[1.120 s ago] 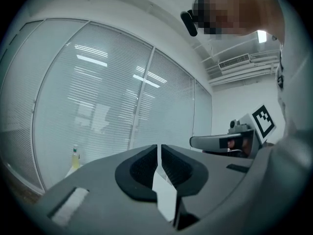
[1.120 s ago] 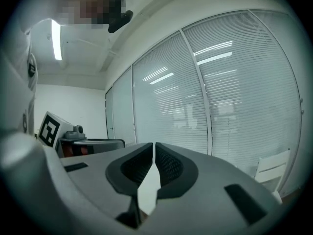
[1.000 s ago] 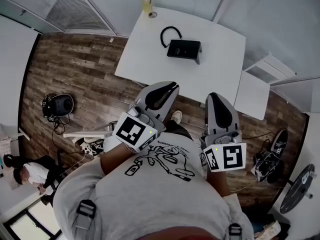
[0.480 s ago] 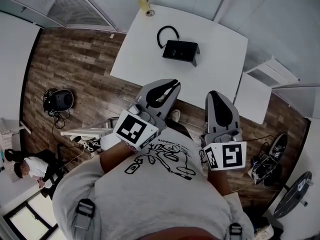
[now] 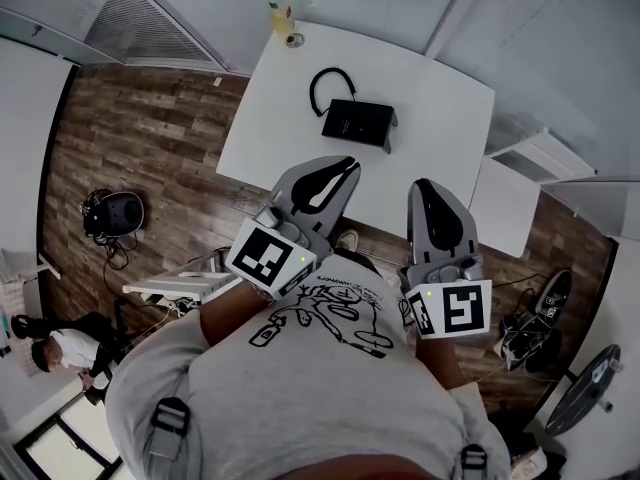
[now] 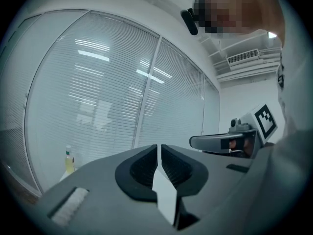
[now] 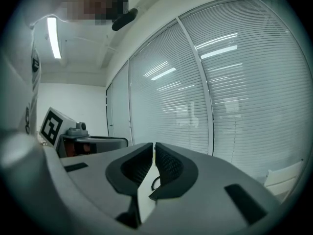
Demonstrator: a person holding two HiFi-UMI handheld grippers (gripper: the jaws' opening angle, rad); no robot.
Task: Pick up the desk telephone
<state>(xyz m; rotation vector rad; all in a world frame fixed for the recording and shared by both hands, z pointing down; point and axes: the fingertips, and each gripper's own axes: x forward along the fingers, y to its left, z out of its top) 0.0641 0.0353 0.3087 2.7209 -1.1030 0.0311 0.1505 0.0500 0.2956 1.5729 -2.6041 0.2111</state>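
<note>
A black desk telephone [image 5: 358, 123] with a looped black cord [image 5: 331, 75] sits on a white table [image 5: 275, 118] in the head view. My left gripper [image 5: 345, 165] and right gripper [image 5: 428, 190] are both shut and hold nothing. They hover side by side over the table's near edge, short of the phone. In the left gripper view the jaws [image 6: 159, 151] meet, with a strip of the white table showing below them. The right gripper view shows its own jaws [image 7: 154, 150] together, with a bit of the cord [image 7: 155, 182] between them far off.
A yellow bottle [image 5: 280, 15] stands at the table's far left corner, also seen as the bottle [image 6: 70, 160]. A smaller white side table [image 5: 508, 208] adjoins on the right. Blinds cover the windows ahead. Gear [image 5: 112, 215] and shoes [image 5: 530, 318] lie on the wood floor; a person [image 5: 60, 353] crouches at the left.
Both grippers have advanced toward the table and now reach over its near edge. The phone sits closer to them in the head view. Both stay shut.
</note>
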